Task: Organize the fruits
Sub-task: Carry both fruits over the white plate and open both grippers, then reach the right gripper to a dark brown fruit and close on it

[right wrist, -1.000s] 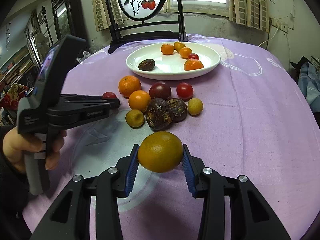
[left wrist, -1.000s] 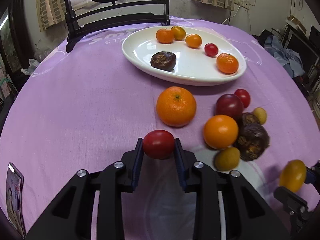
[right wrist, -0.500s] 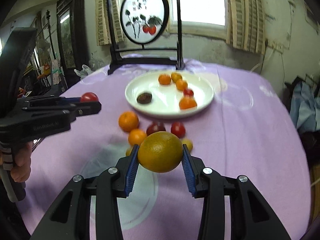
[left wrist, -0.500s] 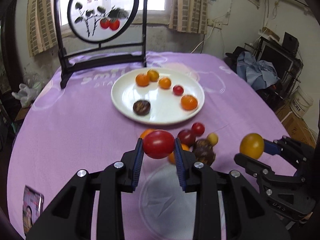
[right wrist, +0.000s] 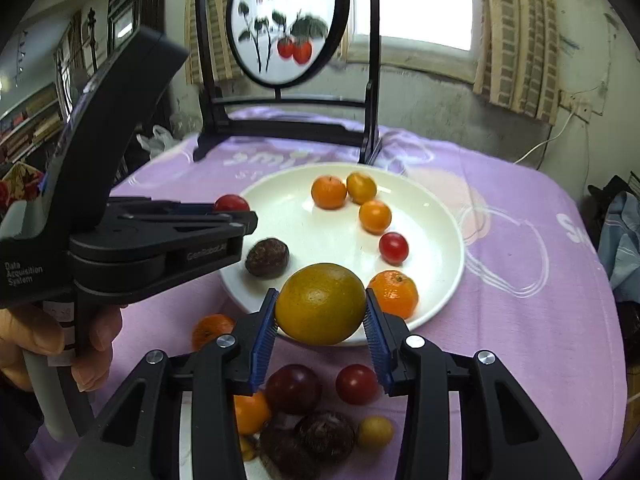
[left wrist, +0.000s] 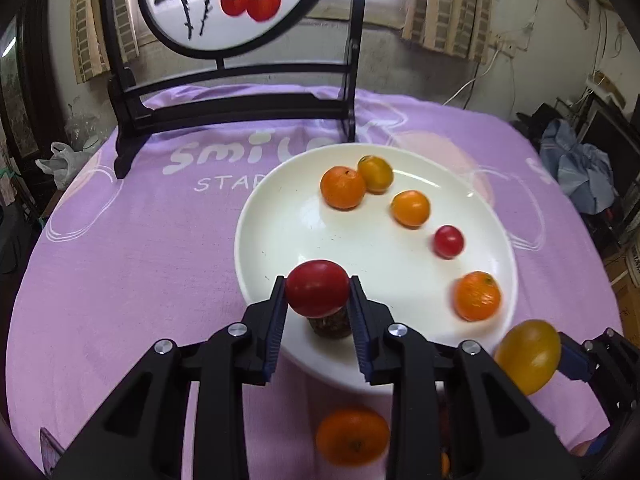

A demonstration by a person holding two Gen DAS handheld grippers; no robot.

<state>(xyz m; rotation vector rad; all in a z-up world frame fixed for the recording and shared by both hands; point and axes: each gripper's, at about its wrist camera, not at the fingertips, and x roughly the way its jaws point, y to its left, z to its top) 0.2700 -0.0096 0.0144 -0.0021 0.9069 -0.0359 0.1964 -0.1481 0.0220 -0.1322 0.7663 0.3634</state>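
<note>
The left gripper point(left wrist: 317, 307) is clamping a red tomato point(left wrist: 317, 288) between nearly closed jaws and is hanging over the near edge of the white plate point(left wrist: 280, 216), right above a dark brown fruit point(left wrist: 330, 323) that is already lying there. The right gripper point(right wrist: 320, 322) is squeezing a larger yellow-green fruit point(right wrist: 320, 303), its jaws standing only as wide as that fruit, and is hovering at the plate's near rim beside an orange mandarin point(right wrist: 394, 293). The two tools are working close together over the same side of the plate, so they are risking a knock that could jolt either fruit loose. Letting the tomato go here is likely to land it on the dark fruit, and a round tomato could be rolling off the rim onto the purple cloth point(left wrist: 120, 264). The yellow-green fruit is facing the same risk, since it is sitting over the rim rather than the middle, though the fisheye is bending the edge and I cannot be sure how far in it is. More fruit is waiting on the cloth below the plate.
</note>
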